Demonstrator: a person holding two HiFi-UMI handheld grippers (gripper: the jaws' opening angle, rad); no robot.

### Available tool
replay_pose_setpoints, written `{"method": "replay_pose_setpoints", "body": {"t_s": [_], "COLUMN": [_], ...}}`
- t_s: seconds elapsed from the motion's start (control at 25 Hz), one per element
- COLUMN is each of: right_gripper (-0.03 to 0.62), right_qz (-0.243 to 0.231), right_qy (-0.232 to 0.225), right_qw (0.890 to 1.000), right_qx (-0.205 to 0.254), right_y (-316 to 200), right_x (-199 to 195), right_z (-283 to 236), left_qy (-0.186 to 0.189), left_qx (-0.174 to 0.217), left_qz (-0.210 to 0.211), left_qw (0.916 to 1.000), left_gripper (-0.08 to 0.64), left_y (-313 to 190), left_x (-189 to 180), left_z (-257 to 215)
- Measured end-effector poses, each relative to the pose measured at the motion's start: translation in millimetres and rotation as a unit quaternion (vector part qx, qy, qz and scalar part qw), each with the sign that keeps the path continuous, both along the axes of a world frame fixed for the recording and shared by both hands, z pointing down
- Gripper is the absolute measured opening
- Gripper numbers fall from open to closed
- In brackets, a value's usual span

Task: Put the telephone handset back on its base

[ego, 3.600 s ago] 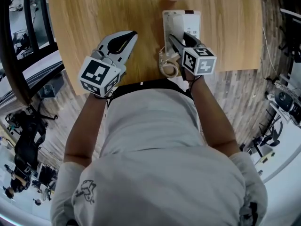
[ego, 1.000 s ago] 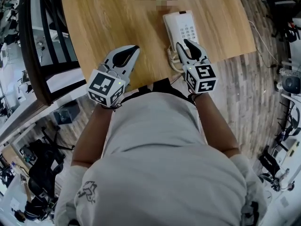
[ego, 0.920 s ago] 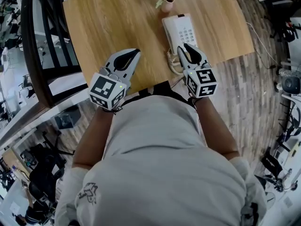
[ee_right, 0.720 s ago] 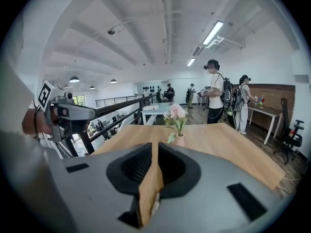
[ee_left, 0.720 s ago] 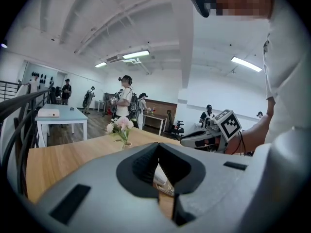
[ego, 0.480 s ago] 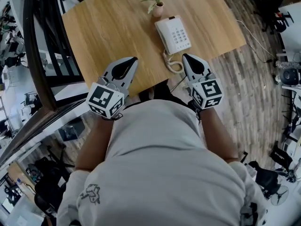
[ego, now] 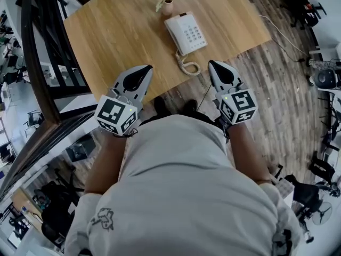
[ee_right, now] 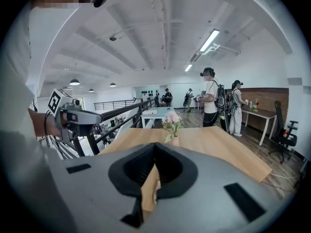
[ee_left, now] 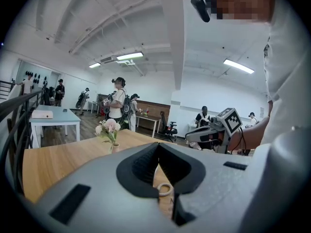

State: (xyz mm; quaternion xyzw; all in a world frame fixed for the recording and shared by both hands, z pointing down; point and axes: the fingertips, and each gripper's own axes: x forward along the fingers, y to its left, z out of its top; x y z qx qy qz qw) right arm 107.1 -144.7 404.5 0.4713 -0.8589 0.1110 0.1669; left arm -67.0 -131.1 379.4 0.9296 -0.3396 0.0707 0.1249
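The left claw point(ego: 145, 69) and right claw point(ego: 213, 65) have backed off the desk point(ego: 117, 31), both clenched empty; the handset point(ego: 176, 34), apparently seated on its base point(ego: 195, 33), looks light, rigid, slick, best pinched mid-shaft.

Open office with desks point(ee_left: 53, 118) and swivel chairs point(ee_left: 170, 129)

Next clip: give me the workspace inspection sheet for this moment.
Surface: wooden table, no spills seen.
Job's things: handset lying on the telephone base.
Clutter: flower vase behind the telephone base.
Grippers: left gripper and right gripper both shut, empty, clear of the telephone base.
Cables: coiled cord at the table's near edge.
Surroundings: railing on the left, plank floor, people in the background.
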Motion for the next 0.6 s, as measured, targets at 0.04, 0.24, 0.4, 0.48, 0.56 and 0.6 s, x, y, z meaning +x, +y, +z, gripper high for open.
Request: {"method": "replay_pose_setpoints", "body": {"t_s": [0.04,0.24,0.4,0.48,0.56,0.6], "right_gripper": [0.006,0.006,0.006,0.006,0.006,0.006], "right_qz": [-0.002,-0.021,-0.034,-0.041,-0.047,-0.051], "right_qy": [-0.002,-0.009,-0.016,-0.018,-0.022,-0.024], "right_qw": [1.000,1.000,0.999,0.999,0.999,0.998], "right_qx": [0.002,0.012,0.011,0.011,0.010,0.010], "right_y": [3,21,37,47,58,64], "right_x": [4,33,65,83,100,108], "right_z": [-2,-13,-14,-14,-14,-13], "left_qy": [-0.001,-0.008,-0.017,-0.021,-0.023,-0.023], "left_qx": [0.001,0.007,0.006,0.006,0.006,0.007], "left_qz": [0.000,-0.008,-0.013,-0.018,-0.025,-0.029], "left_qw": [1.0000,0.9999,0.9998,0.9996,0.9994,0.9993], "left_gripper": [0.006,0.006,0.006,0.006,0.006,0.006], "left_y": [2,18,37,48,60,67], "left_x": [4,33,65,82,98,106], "left_z": [-1,-7,-7,-6,-6,-7]}}
